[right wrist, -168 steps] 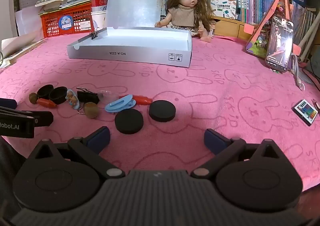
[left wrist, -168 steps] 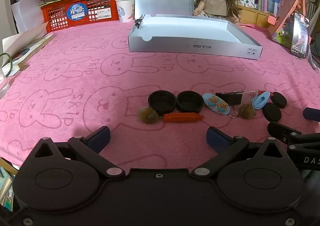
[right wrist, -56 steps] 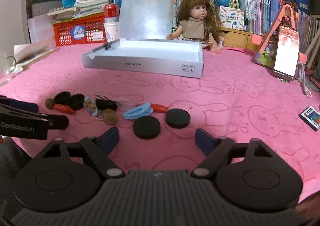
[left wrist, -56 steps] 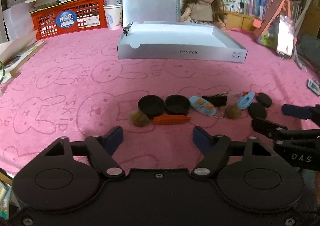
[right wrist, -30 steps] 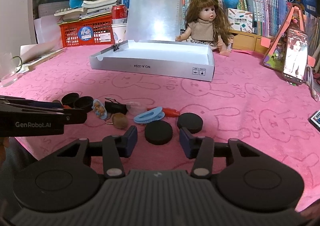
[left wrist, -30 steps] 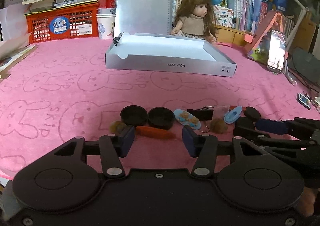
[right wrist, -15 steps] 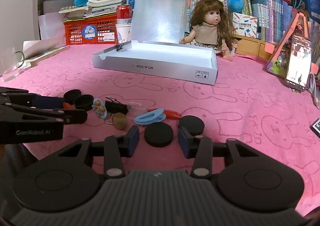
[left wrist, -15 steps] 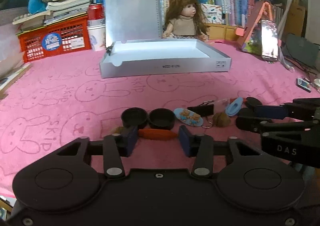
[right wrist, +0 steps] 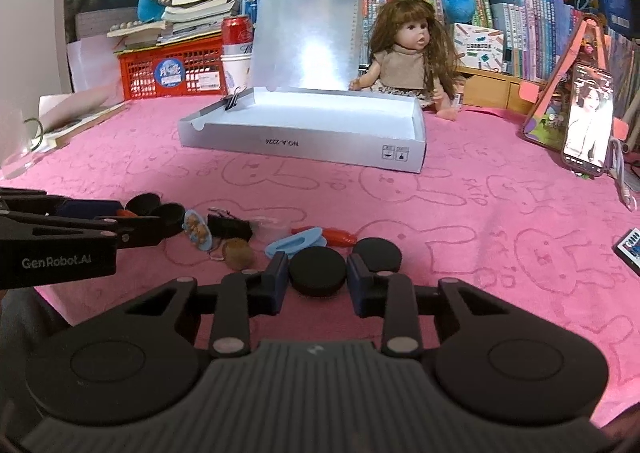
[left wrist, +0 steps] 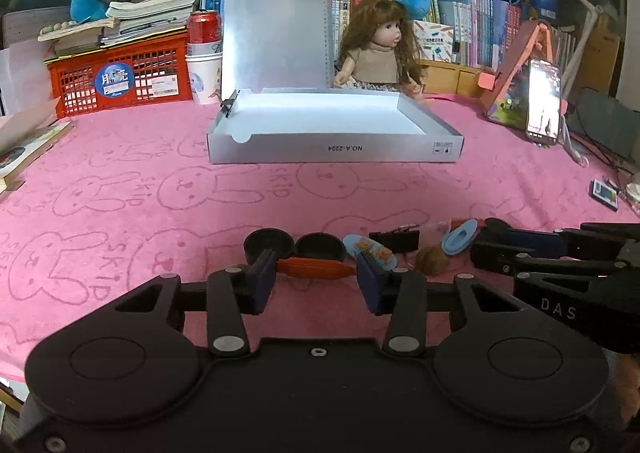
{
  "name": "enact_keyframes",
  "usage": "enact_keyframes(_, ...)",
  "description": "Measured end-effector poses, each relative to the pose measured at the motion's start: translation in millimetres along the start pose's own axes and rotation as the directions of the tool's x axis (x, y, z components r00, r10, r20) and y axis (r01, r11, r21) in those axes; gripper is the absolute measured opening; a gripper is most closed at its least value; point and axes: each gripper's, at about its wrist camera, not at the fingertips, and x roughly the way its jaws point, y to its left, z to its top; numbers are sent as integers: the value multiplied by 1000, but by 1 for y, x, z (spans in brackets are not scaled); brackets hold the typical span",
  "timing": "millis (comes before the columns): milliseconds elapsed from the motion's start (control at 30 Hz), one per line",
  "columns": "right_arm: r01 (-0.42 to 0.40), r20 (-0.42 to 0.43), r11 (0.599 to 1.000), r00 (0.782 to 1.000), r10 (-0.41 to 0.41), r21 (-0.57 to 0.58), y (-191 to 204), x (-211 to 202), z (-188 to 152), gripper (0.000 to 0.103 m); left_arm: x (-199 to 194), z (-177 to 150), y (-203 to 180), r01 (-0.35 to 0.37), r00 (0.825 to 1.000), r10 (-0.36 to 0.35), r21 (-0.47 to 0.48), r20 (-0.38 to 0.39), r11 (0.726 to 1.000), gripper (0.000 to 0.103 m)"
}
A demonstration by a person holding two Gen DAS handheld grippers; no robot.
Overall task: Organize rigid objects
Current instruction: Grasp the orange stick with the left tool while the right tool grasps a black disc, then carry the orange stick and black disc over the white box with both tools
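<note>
Left claw sits low over the pink bunny-print cloth on the worktop, jaws partly closed, an orange carrot-shaped piece lying crosswise between the blue pads; its ends reach both pads but can't tell if they actually press on it. Jaws narrowed a moment ago, now steady. Right claw has just been closing around a flat black disc; pads sit right at the disc's edges at 9 and 3, contact can't be confirmed. Second black disc just beyond at 1 o'clock, partly behind the right pad. From the left camera, just past the carrot: two black cups side by side and touching, an oval blue bear tag at 1 o'clock, then a black binder clip, a brown nut, a light-blue clip, all in one rough row near the worktop's front edge. Right claw's fingers enter that view at 3 o'clock, next to the light-blue clip. Far, at 12: open grey box, shallow, lid propped upright behind it, a small clip on its left wall; nothing visible inside. Behind the box: doll at 1, red basket at 10, phone on a stand at 2.
</note>
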Motion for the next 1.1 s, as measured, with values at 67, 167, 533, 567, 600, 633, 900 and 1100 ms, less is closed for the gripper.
enact_keyframes(67, 2, 4, 1000, 1000, -3, 9, -1, -1, 2, 36, -2, 3, 1, -2, 1000, 2, -7, 0, 1000, 42)
enact_keyframes(167, 6, 8, 1000, 1000, -6, 18, -2, -2, 6, 36, -3, 7, 2, -1, 1000, 1, -20, -3, 1000, 42)
enact_keyframes(533, 6, 11, 1000, 1000, -6, 20, -2, 0, 22, 36, 0, 27, 0, 5, 1000, -5, -25, 2, 1000, 42)
enact_keyframes(567, 4, 14, 1000, 1000, -5, 17, -3, 0, 25, 36, 1, 30, 0, 9, 1000, -9, -29, 2, 1000, 42)
enact_keyframes(600, 4, 16, 1000, 1000, -4, 13, -3, 1, 27, 36, 2, 34, 0, 12, 1000, -12, -30, 3, 999, 42)
enact_keyframes(633, 4, 19, 1000, 1000, -5, 9, -3, 1, 30, 36, 2, 38, -1, 13, 1000, -13, -29, 6, 1000, 42)
enact_keyframes(900, 1, 29, 1000, 1000, -1, 14, -6, 10, 52, 36, 11, 58, -11, 16, 1000, -16, 7, 22, 1000, 42)
enact_keyframes(1100, -3, 21, 1000, 1000, 3, 23, -7, 17, 59, 37, 21, 63, -16, 20, 1000, -21, 9, 8, 1000, 42)
